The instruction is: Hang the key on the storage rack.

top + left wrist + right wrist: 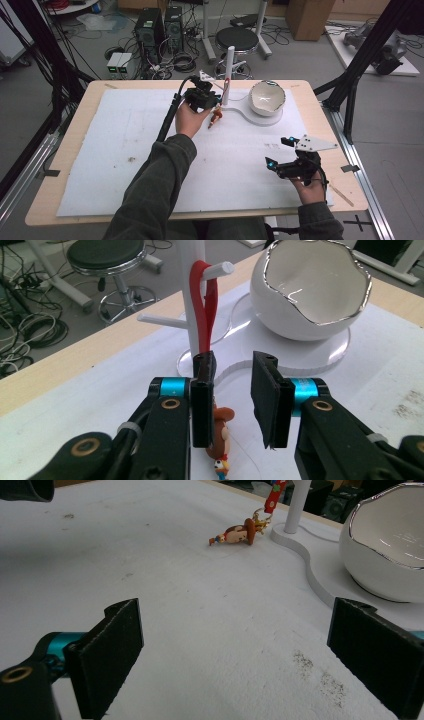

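The left gripper (232,400) is seen closest in its own view, its two black jaws parted with a clear gap between the pads; nothing is pressed by them. Just below and behind the left-hand pad (203,405), a small figurine charm (220,432) is seen lying on the white mat (100,405), partly hidden by that jaw. From the charm a red strap (204,310) is led upward, just past the tip of the same pad, and is looped over a peg of the white stand (192,295) directly ahead of the jaws. Whether the strap is touched by the pad cannot be told. Beyond the jaws and to their right, a white bowl (310,295) with a silvery jagged rim is set on the stand's flat base.

In the high view, the left gripper (207,100) is held beside the stand (229,75), with the charm (216,116) just under it.

The right gripper (235,650) is held wide open over bare mat, nothing lying between its pads. The charm (235,534) is seen well ahead of it, and the bowl (385,550) ahead to its right. In the high view this gripper (290,155) rests near the table's near right corner, well apart from the left one.
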Action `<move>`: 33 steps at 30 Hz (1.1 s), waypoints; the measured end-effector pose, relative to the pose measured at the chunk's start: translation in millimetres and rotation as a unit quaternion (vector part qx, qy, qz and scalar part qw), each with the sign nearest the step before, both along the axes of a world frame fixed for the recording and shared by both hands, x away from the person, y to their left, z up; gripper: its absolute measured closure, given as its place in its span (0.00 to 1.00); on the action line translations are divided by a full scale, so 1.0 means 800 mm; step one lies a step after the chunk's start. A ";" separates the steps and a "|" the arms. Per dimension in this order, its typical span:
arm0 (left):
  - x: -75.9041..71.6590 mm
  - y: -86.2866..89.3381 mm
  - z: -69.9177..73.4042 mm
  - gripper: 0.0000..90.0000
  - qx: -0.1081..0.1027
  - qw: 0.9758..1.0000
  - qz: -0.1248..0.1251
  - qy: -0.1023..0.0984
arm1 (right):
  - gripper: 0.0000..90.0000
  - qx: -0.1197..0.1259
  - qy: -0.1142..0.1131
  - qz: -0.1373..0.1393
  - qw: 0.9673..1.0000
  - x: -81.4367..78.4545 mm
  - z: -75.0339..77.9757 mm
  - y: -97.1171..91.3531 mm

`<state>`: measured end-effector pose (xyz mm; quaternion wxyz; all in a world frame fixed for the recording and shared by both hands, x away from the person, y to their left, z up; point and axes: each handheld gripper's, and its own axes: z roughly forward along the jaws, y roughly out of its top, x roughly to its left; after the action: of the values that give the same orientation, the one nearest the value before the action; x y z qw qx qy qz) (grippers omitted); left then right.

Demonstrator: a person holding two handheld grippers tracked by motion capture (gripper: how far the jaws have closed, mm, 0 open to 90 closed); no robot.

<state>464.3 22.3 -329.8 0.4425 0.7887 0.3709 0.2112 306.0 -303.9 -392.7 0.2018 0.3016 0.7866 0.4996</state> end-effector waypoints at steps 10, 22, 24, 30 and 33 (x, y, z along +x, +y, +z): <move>-0.012 0.017 0.003 0.73 -0.012 1.000 -0.013 -0.001 | 0.07 -0.001 0.001 -0.001 1.000 0.000 0.000 0.000; -0.029 0.033 0.002 0.62 -0.028 0.999 -0.024 -0.005 | 0.07 -0.002 -0.001 -0.002 1.000 0.000 0.000 0.001; -0.032 0.036 0.002 0.59 -0.034 0.999 -0.026 -0.006 | 0.07 -0.003 -0.002 -0.002 1.000 0.000 0.000 0.001; -0.039 0.050 0.002 0.50 -0.043 0.999 -0.032 -0.006 | 0.07 -0.004 0.000 -0.003 1.000 -0.001 0.000 0.001; -0.042 0.057 0.002 0.48 -0.051 0.998 -0.028 -0.007 | 0.07 -0.003 -0.001 -0.006 1.000 -0.002 0.000 0.000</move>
<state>430.6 67.9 -328.5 0.4904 0.7737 0.3560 0.1847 304.3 -303.6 -392.7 0.2066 0.3047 0.7859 0.4969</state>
